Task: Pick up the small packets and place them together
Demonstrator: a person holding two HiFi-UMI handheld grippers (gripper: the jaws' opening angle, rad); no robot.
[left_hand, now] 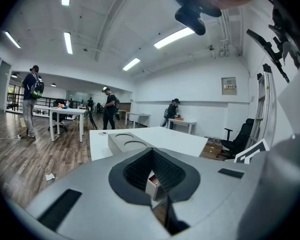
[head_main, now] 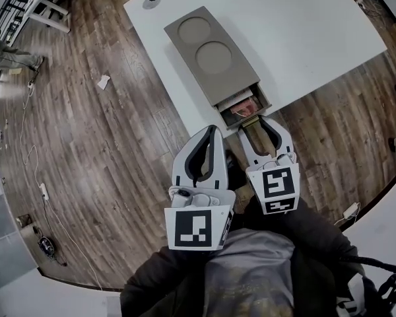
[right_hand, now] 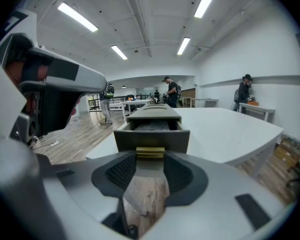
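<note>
Head view: a grey box (head_main: 211, 55) lies aslant on the table (head_main: 303, 32), its long axis running toward the person. Its drawer (head_main: 264, 102) stands open at the table's near edge, with packets (head_main: 241, 106) inside; which way they lie I cannot tell. The table to the right is free.

Left gripper view: the left gripper (left_hand: 151, 151) has its tips together, empty, with the drawer (left_hand: 151, 189) just beyond.

Right gripper view: the right gripper (right_hand: 150, 157) clamps the drawer's brass handle (right_hand: 150, 151).
</note>
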